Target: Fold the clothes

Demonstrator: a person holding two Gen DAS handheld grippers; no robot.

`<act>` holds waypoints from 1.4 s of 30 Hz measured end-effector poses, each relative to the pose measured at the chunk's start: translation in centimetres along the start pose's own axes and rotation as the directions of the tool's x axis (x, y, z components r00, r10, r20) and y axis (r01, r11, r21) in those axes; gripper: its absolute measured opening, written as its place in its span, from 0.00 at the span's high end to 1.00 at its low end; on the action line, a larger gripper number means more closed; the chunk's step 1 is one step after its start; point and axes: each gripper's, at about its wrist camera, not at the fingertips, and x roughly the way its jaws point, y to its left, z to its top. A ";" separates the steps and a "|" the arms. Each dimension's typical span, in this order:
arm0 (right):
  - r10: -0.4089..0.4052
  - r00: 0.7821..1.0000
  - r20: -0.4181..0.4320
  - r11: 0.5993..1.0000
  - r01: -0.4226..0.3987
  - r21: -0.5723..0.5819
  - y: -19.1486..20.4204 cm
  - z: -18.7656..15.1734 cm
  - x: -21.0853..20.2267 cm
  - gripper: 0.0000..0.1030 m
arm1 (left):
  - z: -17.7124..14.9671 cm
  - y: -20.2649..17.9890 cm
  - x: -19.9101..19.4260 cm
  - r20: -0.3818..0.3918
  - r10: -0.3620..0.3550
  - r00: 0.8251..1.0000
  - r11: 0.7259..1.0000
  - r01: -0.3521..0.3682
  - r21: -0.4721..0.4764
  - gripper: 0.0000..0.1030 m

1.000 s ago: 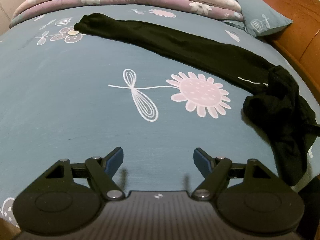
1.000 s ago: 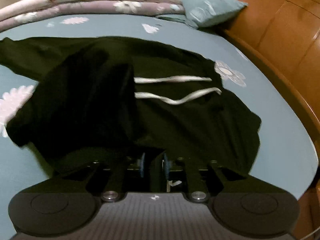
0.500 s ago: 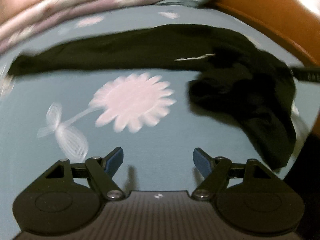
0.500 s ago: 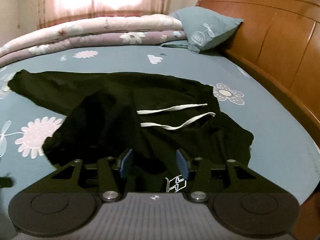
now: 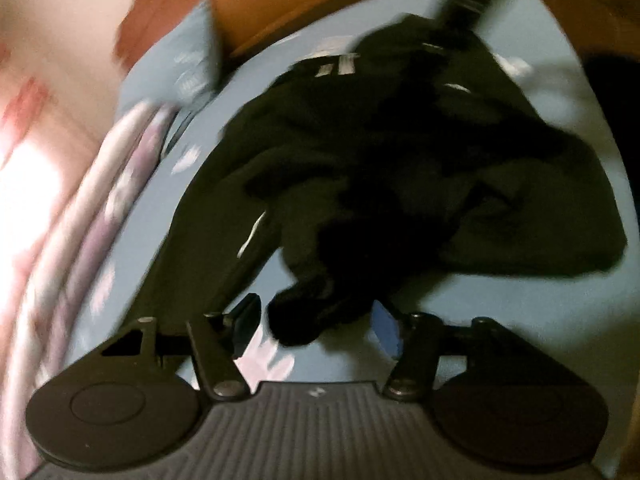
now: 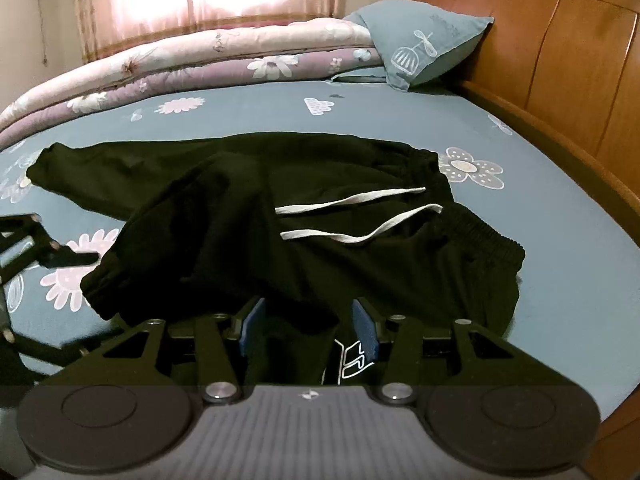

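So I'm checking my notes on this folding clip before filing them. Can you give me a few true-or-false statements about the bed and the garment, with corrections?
1. The black drawstring trousers lie on a blue flower-print bedsheet. True.
2. The two drawstring cords are red. False: they are white.
3. The teal pillow leans by the wooden headboard. True.
4. The trousers are neatly folded into a square. False: one leg is stretched out and the other is bunched over the body.
5. The right gripper is clamped shut on cloth. False: its jaws stand apart, with black cloth between them.
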 end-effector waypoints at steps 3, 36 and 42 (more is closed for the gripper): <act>0.005 1.000 -0.012 1.000 -0.004 0.011 -0.2 -0.2 0.4 0.48 | 0.4 -1.1 0.4 0.014 0.013 1.000 0.992 -0.014 0.123 0.61; 0.028 0.999 -0.018 1.000 -0.028 -0.013 1.5 -1.0 -2.4 0.40 | -17.3 12.0 -2.7 -0.013 -0.286 0.958 0.390 0.104 -0.915 0.68; 0.021 0.999 -0.038 1.000 -0.021 0.003 1.4 -1.0 -1.4 0.40 | -17.0 12.0 -2.6 0.014 -0.224 0.975 0.464 0.119 -0.878 0.46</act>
